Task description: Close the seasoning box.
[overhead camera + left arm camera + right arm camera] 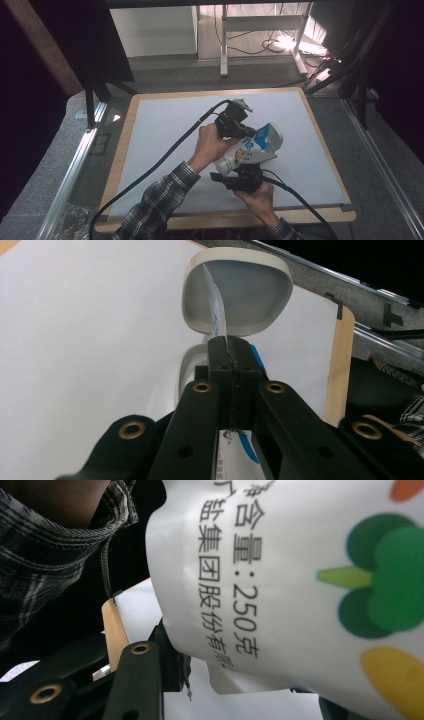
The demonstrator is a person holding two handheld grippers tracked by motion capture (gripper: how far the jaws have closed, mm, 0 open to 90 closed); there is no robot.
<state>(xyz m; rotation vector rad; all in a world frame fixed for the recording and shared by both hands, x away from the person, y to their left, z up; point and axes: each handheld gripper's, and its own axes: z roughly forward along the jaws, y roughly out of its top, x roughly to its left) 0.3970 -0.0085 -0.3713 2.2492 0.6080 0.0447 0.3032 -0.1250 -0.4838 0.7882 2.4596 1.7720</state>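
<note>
A white plastic container (256,147) with a blue printed label is held tilted above the white mat. My left gripper (247,134) comes from the upper left and is shut on a thin strip of the label film (216,305), which runs up to the container's rounded base (250,295). In the left gripper view its jaws (232,347) are pressed together on that film. My right gripper (250,167) reaches up from below and is shut on the container's body (280,580), which bears black characters and green and orange shapes. One black finger (142,680) presses against its side.
A white mat (165,130) covers the wooden table top (125,150). Metal rails run along both sides (80,155). A desk frame (223,45) and cables stand on the floor behind. Black cables trail from both grippers over the mat's near part.
</note>
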